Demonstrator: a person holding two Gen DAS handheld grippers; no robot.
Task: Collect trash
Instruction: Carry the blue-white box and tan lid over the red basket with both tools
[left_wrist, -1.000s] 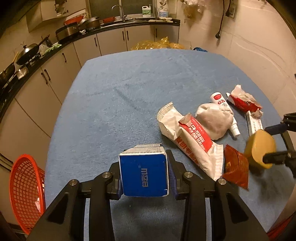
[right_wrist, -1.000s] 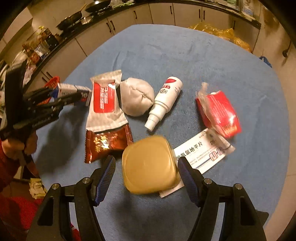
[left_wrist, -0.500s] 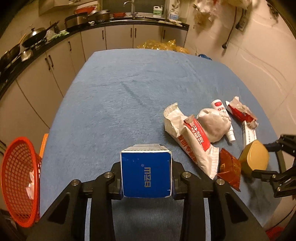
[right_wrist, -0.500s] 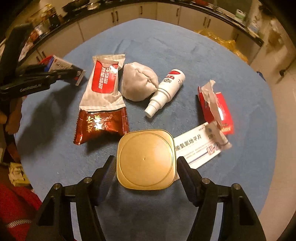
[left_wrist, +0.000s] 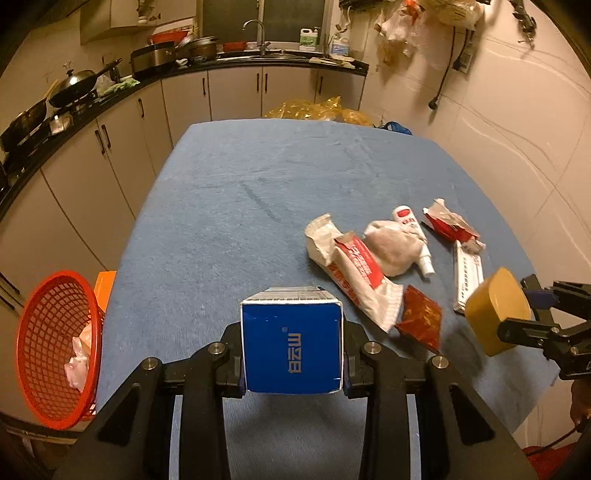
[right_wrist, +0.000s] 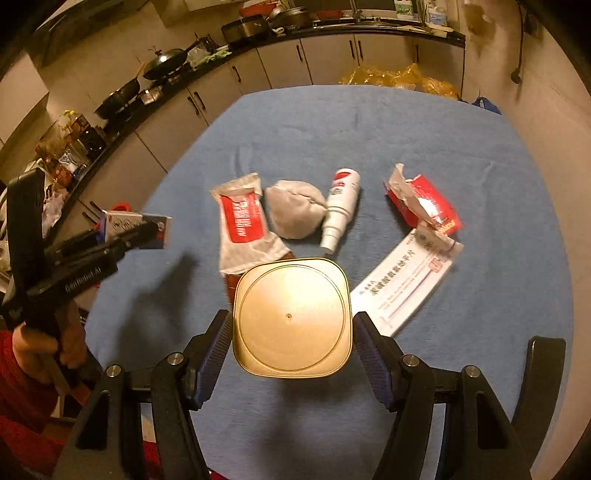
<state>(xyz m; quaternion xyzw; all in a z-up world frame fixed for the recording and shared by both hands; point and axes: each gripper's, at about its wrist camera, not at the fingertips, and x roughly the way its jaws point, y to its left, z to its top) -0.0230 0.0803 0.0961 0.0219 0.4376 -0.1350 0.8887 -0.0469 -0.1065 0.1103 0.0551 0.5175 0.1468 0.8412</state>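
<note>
Blue cloth covers the table (left_wrist: 258, 192), both grippers raised over its near end, each carrying one item. Left gripper (left_wrist: 291, 363) clamped on a blue carton (left_wrist: 291, 349), pads pressed to both sides, carton clear of the cloth. Right gripper (right_wrist: 291, 332) grasps a gold square tin (right_wrist: 291, 317), blue pads against its left and right walls, tin lifted above the cloth; in the left wrist view the same tin (left_wrist: 496, 312) shows at the right edge. Red mesh basket (left_wrist: 55, 350) sits off the table's left edge, lower than the tabletop, some crumpled white scraps inside. Trash on the cloth: white-and-red wrapper (right_wrist: 242, 221), grey wad (right_wrist: 293, 212) just beside it, white spray bottle (right_wrist: 340, 210) lying down touching the wad, torn red box (right_wrist: 424, 206), white printed box (right_wrist: 402, 284) near the tin, dark red sachet (left_wrist: 419, 317) at the wrapper's near end. Person's hand (right_wrist: 40, 350) grips the left tool's handle.
</note>
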